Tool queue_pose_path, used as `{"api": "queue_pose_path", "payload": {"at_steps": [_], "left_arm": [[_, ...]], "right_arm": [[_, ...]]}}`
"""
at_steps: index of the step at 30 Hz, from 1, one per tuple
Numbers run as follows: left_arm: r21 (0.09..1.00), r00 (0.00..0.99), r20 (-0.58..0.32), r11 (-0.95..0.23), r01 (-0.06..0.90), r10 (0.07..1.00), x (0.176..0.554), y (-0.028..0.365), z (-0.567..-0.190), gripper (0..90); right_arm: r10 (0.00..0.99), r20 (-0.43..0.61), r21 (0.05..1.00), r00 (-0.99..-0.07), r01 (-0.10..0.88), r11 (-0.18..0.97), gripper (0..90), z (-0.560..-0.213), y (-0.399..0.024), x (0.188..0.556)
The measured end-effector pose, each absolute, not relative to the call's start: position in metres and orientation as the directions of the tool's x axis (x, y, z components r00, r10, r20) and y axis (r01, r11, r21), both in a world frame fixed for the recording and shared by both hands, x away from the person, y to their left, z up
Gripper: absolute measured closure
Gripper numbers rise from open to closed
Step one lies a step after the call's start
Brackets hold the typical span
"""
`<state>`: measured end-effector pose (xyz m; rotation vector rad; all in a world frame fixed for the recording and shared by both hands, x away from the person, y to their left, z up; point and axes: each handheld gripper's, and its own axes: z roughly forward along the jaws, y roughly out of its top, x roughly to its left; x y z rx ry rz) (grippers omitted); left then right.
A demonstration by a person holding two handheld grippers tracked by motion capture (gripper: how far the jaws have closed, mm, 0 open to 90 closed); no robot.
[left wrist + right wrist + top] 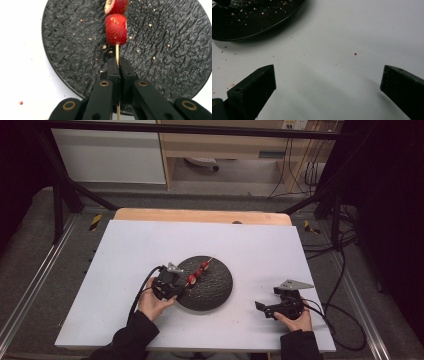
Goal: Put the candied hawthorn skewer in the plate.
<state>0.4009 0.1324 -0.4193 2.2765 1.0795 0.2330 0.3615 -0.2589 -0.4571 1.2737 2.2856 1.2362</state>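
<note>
Nearest the person, the right claw (264, 310) is held wide open and empty over the white desk (125, 255), well to the right of the black plate (217, 292). At the plate's near-left edge, the left claw (117, 71) is clamped tight on the bare end of a wooden skewer (117, 53). Red strawberry pieces (115, 29) are threaded on the skewer, which reaches over the plate's crumb-strewn middle. The skewer seems to be being carried or set down; next, a steady lowering onto the plate is called for before the grip is eased. Beyond the plate, the desk's wooden edge (200, 215), grey floor and cables (300, 170) are seen.
</note>
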Motion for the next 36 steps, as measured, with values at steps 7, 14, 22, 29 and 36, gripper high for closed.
{"api": "queue_pose_path", "payload": {"at_steps": [7, 14, 22, 29, 36], "left_arm": [[0.555, 0.655, -0.070, -0.516, 0.652, 0.752, 0.399, 0.124, -0.421, 87.7], [0.557, 0.663, -0.058, -0.527, 0.642, 0.746, 0.399, 0.121, -0.421, 87.1], [0.625, 0.706, -0.057, -0.526, 0.577, 0.706, 0.394, 0.135, -0.412, 70.9], [0.670, 0.736, -0.054, -0.523, 0.528, 0.674, 0.386, 0.160, -0.407, 45.7], [0.693, 0.728, -0.050, -0.501, 0.519, 0.684, 0.378, 0.195, -0.411, 22.8]], "right_arm": [[0.789, 0.178, 0.768, -0.589, 0.584, 0.263, 1.0, -0.458, -0.259, 0.361], [0.786, 0.179, 0.770, -0.591, 0.582, 0.262, 1.0, -0.457, -0.260, 0.361], [0.787, 0.181, 0.770, -0.590, 0.583, 0.260, 0.7, -0.458, -0.259, 0.361], [0.786, 0.175, 0.771, -0.592, 0.579, 0.265, 0.7, -0.457, -0.260, 0.360], [0.786, 0.176, 0.773, -0.593, 0.577, 0.263, 0.7, -0.458, -0.259, 0.360]]}}
